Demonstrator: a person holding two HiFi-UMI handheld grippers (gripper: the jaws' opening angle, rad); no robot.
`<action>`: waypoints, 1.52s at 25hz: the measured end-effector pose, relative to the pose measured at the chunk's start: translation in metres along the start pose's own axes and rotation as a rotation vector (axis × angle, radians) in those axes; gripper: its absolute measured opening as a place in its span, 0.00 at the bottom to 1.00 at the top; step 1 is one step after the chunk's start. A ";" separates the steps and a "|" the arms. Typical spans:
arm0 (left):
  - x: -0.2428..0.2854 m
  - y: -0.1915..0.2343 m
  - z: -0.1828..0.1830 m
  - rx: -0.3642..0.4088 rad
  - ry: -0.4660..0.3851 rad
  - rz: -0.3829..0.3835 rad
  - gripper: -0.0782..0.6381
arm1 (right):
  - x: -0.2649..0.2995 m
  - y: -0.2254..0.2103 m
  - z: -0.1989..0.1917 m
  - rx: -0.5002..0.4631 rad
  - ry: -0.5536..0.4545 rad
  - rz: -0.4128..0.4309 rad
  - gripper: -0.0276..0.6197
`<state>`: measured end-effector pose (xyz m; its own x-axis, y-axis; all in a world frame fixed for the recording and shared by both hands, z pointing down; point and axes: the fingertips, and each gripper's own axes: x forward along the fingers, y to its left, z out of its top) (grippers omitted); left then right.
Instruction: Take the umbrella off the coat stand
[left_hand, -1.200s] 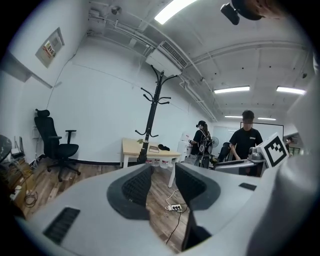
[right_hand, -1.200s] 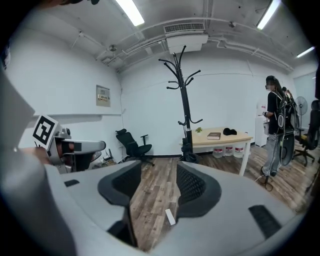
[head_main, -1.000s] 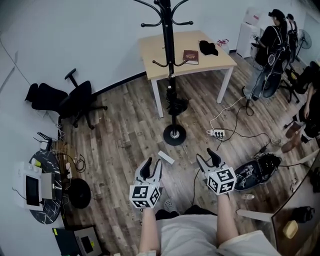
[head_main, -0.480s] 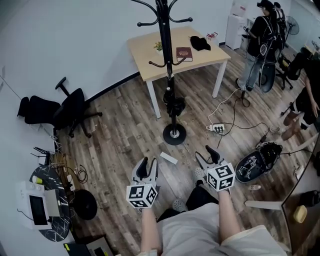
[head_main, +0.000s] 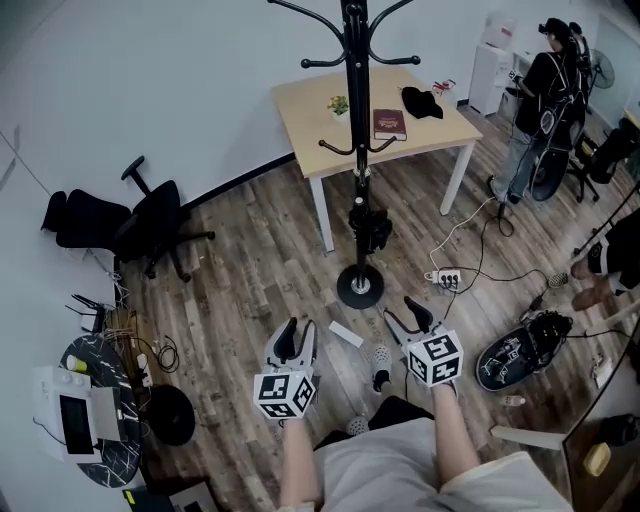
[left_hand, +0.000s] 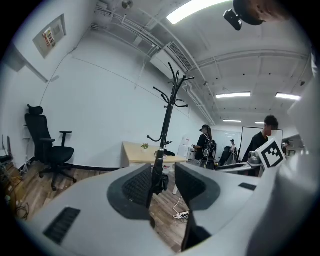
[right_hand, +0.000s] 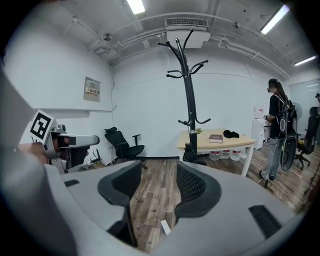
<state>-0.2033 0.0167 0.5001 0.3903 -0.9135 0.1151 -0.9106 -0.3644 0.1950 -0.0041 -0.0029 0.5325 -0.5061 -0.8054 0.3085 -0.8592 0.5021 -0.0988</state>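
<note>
A black coat stand (head_main: 358, 150) rises from a round base (head_main: 360, 288) in front of a wooden table (head_main: 310, 120). A folded black umbrella (head_main: 369, 226) hangs low on its pole. It also shows in the left gripper view as the dark bundle of the umbrella (left_hand: 160, 181), and as the umbrella (right_hand: 189, 152) in the right gripper view. My left gripper (head_main: 301, 335) and right gripper (head_main: 409, 320) are both held out short of the base. Both are open and hold nothing. The left gripper (left_hand: 164, 176) frames the stand between its jaws, while the right gripper (right_hand: 156, 181) points left of it.
A book (head_main: 389, 123) and a black cap (head_main: 418, 97) lie on the table. A white strip (head_main: 346, 333) lies on the floor between the grippers, a power strip (head_main: 441, 276) with cables right of the base. An office chair (head_main: 140, 212) stands left, a bag (head_main: 516, 346) right, a person (head_main: 545, 95) far right.
Both grippers have moved forward across the floor toward the coat stand, side by side. The stand's base now lies closer in front of them. Their jaws stand as before.
</note>
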 end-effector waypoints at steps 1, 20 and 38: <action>0.008 0.004 0.003 0.001 -0.003 0.000 0.33 | 0.009 -0.003 0.004 -0.006 0.000 0.005 0.40; 0.214 0.015 0.059 0.064 -0.011 -0.049 0.33 | 0.143 -0.128 0.077 -0.001 -0.024 0.052 0.40; 0.299 0.022 0.045 0.063 0.023 0.032 0.33 | 0.227 -0.178 0.073 0.021 0.028 0.183 0.41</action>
<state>-0.1130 -0.2726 0.4954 0.3635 -0.9206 0.1426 -0.9290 -0.3468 0.1295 0.0285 -0.2984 0.5510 -0.6524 -0.6917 0.3098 -0.7542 0.6327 -0.1755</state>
